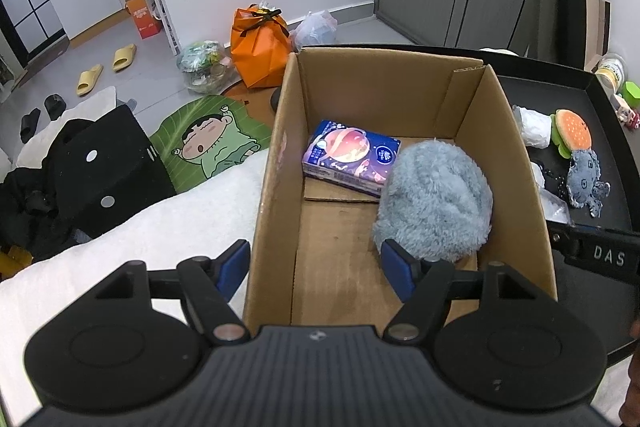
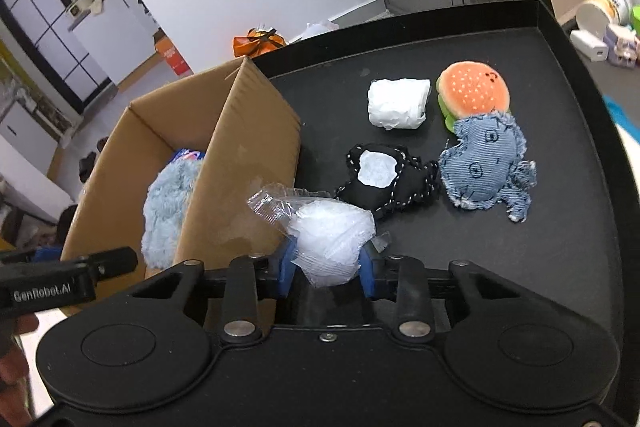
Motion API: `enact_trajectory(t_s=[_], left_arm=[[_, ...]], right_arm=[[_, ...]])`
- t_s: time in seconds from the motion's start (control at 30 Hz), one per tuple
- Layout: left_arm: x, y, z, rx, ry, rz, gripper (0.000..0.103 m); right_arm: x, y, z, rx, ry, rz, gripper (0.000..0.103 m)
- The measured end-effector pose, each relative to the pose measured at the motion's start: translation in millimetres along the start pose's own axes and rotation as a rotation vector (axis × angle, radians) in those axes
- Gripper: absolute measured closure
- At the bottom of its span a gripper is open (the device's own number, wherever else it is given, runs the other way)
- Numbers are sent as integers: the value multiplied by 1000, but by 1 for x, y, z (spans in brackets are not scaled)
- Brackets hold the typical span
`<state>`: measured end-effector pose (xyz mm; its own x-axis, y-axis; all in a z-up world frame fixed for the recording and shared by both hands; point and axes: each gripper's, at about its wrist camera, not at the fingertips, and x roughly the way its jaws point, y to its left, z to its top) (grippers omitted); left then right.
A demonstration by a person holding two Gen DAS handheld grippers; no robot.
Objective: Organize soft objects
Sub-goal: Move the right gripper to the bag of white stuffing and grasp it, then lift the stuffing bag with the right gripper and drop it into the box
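Right tongs [image 2: 327,267] are clamped on a crinkled clear bag [image 2: 328,237] stuffed with white filling, blue pads pressing its sides; it sits at the near edge of a black tray [image 2: 560,227], just beside the right wall of a cardboard box [image 1: 360,91]. Left tongs [image 1: 314,267] hang released and empty over the box's near left wall, one pad outside it, the other just beside a blue fluffy toy [image 1: 436,199].

By size, the box comes first: it stands on the tray's left part and already holds two things, the fluffy toy against its right wall and a tissue pack [image 1: 352,157] lying flat at the far end of the floor. That much of the sorting looks done.

Four soft pieces remain loose on the tray, right of the box. A denim toy [image 2: 484,167] lies touching a burger plush [image 2: 472,95] at its far side. A black pouch [image 2: 384,175] with a white patch sits between the denim toy and the box. A white wad [image 2: 398,103] rests just left of the burger.

With the bag gripped but not yet lifted over the wall, the job appears under halfway through.
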<state>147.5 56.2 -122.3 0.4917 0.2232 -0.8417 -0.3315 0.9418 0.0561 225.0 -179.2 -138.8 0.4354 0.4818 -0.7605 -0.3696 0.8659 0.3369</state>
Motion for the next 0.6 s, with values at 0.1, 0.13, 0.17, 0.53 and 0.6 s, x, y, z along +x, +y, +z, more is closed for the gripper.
enact_trajectory(t_s=[0.1, 0.13, 0.17, 0.53, 0.6], left_arm=[[0, 0, 0, 0, -1, 1, 33], [0, 0, 0, -1, -2, 2, 33], [0, 1, 0, -2, -2, 1, 33], [-2, 1, 0, -2, -10, -4, 33], [-3, 2, 1, -7, -13, -4, 33]], right_arm=[[-6, -3, -1, 9, -5, -5, 73], [-8, -4, -1, 11, -9, -8, 73], [-11, -5, -1, 13, -13, -8, 74], [-35, 1, 10, 13, -58, -32, 74], [-38, 4, 12, 6, -67, -36, 74]])
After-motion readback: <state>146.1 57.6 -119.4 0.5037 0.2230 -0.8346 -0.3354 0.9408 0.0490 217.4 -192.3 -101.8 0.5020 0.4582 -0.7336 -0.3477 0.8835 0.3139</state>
